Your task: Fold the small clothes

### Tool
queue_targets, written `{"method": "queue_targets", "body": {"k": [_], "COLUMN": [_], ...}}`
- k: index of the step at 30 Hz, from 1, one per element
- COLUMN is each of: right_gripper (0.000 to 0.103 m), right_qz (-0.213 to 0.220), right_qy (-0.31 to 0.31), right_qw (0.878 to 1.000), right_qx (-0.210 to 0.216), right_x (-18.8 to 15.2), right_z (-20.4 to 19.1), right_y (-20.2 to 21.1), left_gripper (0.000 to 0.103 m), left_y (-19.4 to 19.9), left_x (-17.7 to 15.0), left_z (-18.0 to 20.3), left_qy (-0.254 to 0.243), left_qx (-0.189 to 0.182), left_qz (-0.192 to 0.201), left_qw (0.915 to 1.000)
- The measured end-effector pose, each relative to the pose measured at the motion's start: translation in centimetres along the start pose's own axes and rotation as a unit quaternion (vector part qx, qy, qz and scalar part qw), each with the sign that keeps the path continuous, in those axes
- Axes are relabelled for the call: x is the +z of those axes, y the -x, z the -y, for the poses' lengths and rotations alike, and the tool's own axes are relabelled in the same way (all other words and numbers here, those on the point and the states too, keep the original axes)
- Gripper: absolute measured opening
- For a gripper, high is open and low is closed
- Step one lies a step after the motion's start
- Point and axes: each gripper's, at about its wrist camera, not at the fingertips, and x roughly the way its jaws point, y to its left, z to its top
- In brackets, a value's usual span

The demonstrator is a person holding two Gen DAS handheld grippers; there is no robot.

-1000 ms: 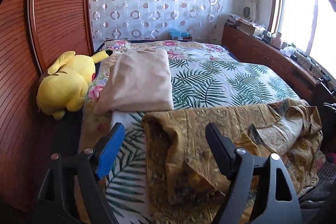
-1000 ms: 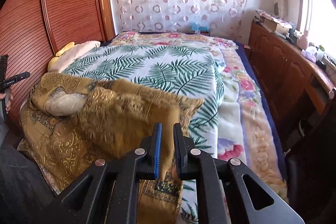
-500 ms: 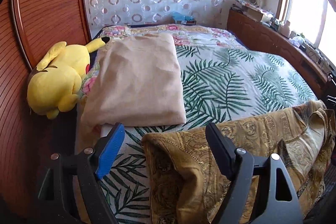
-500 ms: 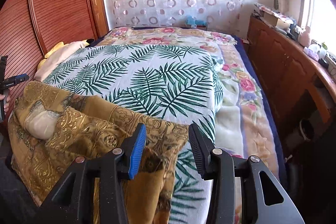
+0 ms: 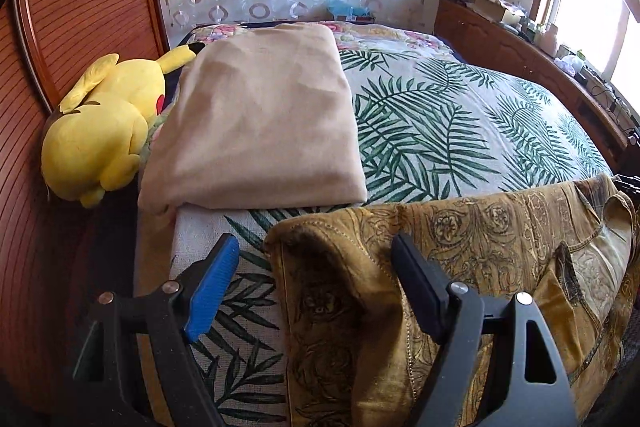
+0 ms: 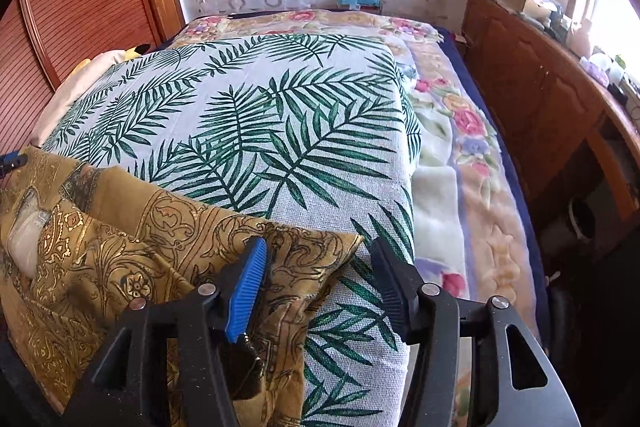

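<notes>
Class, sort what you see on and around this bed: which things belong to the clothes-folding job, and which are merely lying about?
Belongs to the job:
gold patterned garment
left gripper
right gripper

Just lying about:
yellow plush toy
folded beige cloth
palm-leaf bedspread
floral blanket

- My left gripper (image 5: 316,281): black plastic frame, silver screws, one ribbed blue pad, one black.
- My right gripper (image 6: 316,285): the same black frame, blue and black ribbed pads.
</notes>
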Motion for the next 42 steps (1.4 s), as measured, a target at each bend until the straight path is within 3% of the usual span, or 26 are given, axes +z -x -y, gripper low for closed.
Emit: {"method": "queue_targets", "body": {"k": [4,11,12,17,19,20,23,28,34,42], "right_gripper": [0.059,0.059,0.055,0.032,0.016,0.012,0.010,0.009,0.008,0.008], "right_qz": [0.001,0.004,0.006,0.008,0.007,0.005,0.012,0.069,0.151,0.253], "right_qy": [0.002,0.018,0.018,0.031,0.038,0.039,0.043,0.013,0.059,0.117], "right_qw": [1.000,1.000,1.000,0.999,0.999,0.998,0.997,0.992,0.983,0.959], "right_qx": [-0.001,-0.001,-0.001,0.014,0.031,0.045,0.057,0.106,0.080,0.053], "right_x": [0.1,-0.3,-0.3,-0.6,-0.7,-0.8,-1.4,-1.5,-0.3,2.4], "right_z": [-0.4,-0.7,-0.7,-1.0,-1.3,-1.5,-1.8,-1.2,-2.8,-3.8], "right_y": [0.2,-0.2,-0.1,0.2,0.3,0.3,1.0,6.9,17.5,32.1], "left_gripper": [0.072,0.072,0.070,0.046,0.020,0.014,0.009,0.008,0.007,0.007], "left_y": [-0.4,-0.5,-0.5,-0.2,0.0,0.2,2.2,10.9,21.5,35.7], "left_x": [-0.2,-0.2,-0.2,-0.1,-0.2,-0.2,-0.4,0.8,3.6,7.4], "left_z": [-0.1,0.0,0.0,0.4,0.7,0.8,1.5,2.7,4.9,6.3], "left_qy": [0.004,0.000,-0.002,-0.013,-0.019,-0.020,-0.027,-0.027,-0.064,-0.112], "left_qx": [-0.013,-0.014,-0.015,-0.022,-0.034,-0.041,-0.040,-0.086,-0.140,-0.130], "left_qz": [-0.008,-0.009,-0.009,-0.007,-0.008,-0.005,0.020,0.114,0.192,0.300], "left_qw": [0.9999,0.9999,0.9999,0.9996,0.9992,0.9990,0.9986,0.9893,0.9693,0.9384]}}
